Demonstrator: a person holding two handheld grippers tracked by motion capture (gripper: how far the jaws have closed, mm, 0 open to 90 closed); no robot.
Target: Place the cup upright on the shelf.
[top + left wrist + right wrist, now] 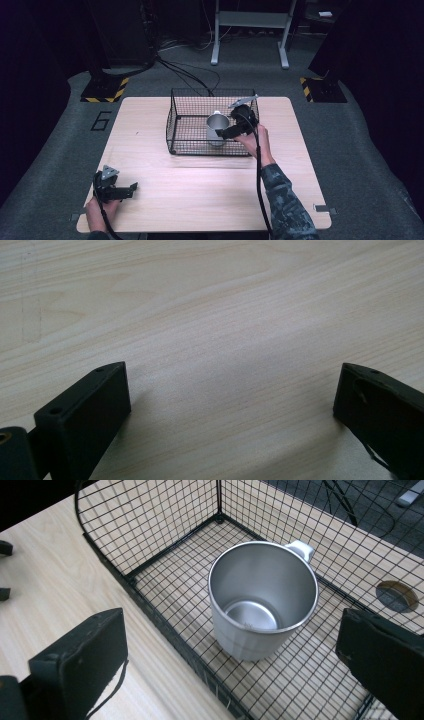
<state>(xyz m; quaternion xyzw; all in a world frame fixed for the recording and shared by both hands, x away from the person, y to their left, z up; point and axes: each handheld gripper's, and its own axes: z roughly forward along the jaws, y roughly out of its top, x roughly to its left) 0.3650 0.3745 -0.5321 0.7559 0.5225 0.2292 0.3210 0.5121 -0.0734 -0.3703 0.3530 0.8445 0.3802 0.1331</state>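
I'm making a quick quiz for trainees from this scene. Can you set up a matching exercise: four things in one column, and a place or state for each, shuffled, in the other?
Things:
1. metal mug
2. wire basket
3. left gripper
4. right gripper

Places or states:
A. open, low over bare wood at the table's near left
B. upright and empty inside the basket
C. open, beside the mug
D. black mesh, on the table's far half

Pairs: 1-B, 2-D, 3-A, 4-C

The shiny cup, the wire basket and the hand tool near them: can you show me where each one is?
Metal cup [262, 597], right gripper view, inner wall.
Wire basket [150, 607], right gripper view, near rim.
Right gripper [225, 132], high view, midway between its open jaw tips.
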